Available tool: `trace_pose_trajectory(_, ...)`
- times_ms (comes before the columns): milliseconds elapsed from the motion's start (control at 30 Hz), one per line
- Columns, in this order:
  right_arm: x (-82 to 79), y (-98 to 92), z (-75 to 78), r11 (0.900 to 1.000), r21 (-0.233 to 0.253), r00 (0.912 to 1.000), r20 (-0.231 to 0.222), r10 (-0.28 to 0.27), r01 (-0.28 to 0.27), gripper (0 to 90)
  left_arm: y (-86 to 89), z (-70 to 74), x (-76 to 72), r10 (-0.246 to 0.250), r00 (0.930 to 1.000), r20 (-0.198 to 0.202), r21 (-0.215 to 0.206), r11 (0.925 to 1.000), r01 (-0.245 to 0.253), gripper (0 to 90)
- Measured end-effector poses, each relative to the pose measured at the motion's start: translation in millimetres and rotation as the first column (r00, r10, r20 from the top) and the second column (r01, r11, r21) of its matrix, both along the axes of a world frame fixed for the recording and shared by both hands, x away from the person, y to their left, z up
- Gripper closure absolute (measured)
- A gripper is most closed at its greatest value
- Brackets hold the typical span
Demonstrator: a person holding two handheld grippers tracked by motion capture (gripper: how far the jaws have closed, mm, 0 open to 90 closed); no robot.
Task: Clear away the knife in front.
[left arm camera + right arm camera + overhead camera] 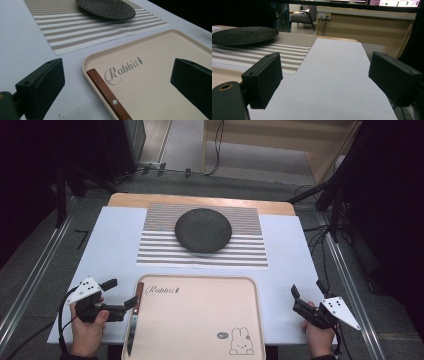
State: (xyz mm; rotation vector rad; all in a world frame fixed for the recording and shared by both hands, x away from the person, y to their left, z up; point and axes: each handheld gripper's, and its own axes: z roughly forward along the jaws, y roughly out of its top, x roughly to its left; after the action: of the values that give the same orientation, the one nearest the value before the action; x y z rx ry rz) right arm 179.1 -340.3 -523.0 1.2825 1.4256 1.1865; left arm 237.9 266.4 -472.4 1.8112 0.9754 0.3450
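Left gripper [118, 294] fingers spread wide, nothing between them; in the left gripper view the two black fingers [41, 86] stand far apart with the knife [108, 95] handle rising between them, nearer the left-hand one, not touching either. In the high view the knife [134, 317] lies along the left inner edge of the pink tray [200, 281], wooden handle toward the far end, blade pointing back to the person; the lower finger tip sits just beside the handle, right at the tray's rim. Risk, as I judge it: the handle hugs the raised rim (little room for a finger on that side), so a closing finger could catch the rim instead, nudge the whole tray, or pinch only the handle's corner and let the knife swivel or drop. Thin, flat handle lying low in the tray adds to that; a shallow approach may skate over it. Right gripper [307, 296] also spread and holding nothing, hovering over the bare white tabletop [120, 235] right of the tray, well apart from the knife. Farther out, a dark round plate [203, 230] rests on the striped placemat [250, 245], beyond the tray, clear of both grippers.
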Motion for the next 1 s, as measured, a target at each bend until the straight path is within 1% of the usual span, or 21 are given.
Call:
trace_pose_trajectory(67,0.0,0.0,0.0,1.000,0.001,1.0000,0.000,-0.001,0.001,10.2,4.3,-0.2,0.9,0.010,0.9999,0.002,-0.004,0.9999,-0.010,0.0)
trace_pose_trajectory(200,0.0,0.1,0.0,1.000,0.001,1.0000,0.000,0.001,-0.001,10.2,13.5,-0.2,2.7,0.037,0.9993,0.008,0.010,0.9993,-0.037,0.0)
trace_pose_trajectory(267,-0.2,-0.1,0.1,1.000,0.003,1.0000,0.000,0.002,-0.002,10.2,19.7,-0.2,3.9,0.054,0.9985,0.012,0.000,0.9986,-0.054,0.0)
trace_pose_trajectory(500,-0.1,-0.3,0.1,1.000,0.003,1.0000,0.000,0.003,-0.003,10.2,39.4,-0.9,6.2,0.108,0.9939,0.022,-0.009,0.9942,-0.107,0.0)
trace_pose_trajectory(767,-0.1,-0.2,0.1,1.000,0.002,1.0000,-0.001,0.002,-0.002,10.2,54.7,-2.6,8.2,0.141,0.9896,0.029,-0.016,0.9899,-0.141,0.0)
trace_pose_trajectory(933,-0.1,-0.3,0.2,1.000,0.003,1.0000,-0.001,0.003,-0.003,10.2,62.7,-5.1,10.2,0.150,0.9881,0.034,-0.015,0.9886,-0.150,0.0)
trace_pose_trajectory(1000,-0.1,-0.3,0.1,1.000,0.003,1.0000,-0.001,0.002,-0.002,10.2,65.5,-5.7,10.6,0.161,0.9863,0.037,-0.019,0.9870,-0.160,0.0)
